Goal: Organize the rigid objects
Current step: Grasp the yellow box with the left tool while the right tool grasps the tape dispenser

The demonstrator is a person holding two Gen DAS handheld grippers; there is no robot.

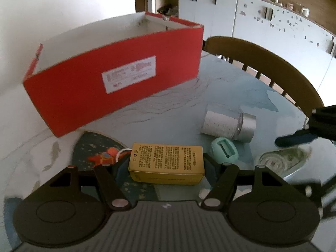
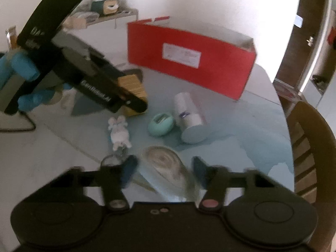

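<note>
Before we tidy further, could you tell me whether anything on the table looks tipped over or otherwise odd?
Yes: the white jar with the silver lid lies on its side beside the mint holder, not upright. The left gripper is closed on the yellow box. The red box stands open; nothing looks spilled.

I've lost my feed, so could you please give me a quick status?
Left gripper shut on yellow rectangular tin. Right gripper open around clear oval plastic piece. Open red cardboard box ahead, path unobstructed.

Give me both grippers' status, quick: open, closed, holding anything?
Left gripper: closed on the yellow box.
Right gripper: open, holding nothing, fingers either side of the clear oval dish.
</note>
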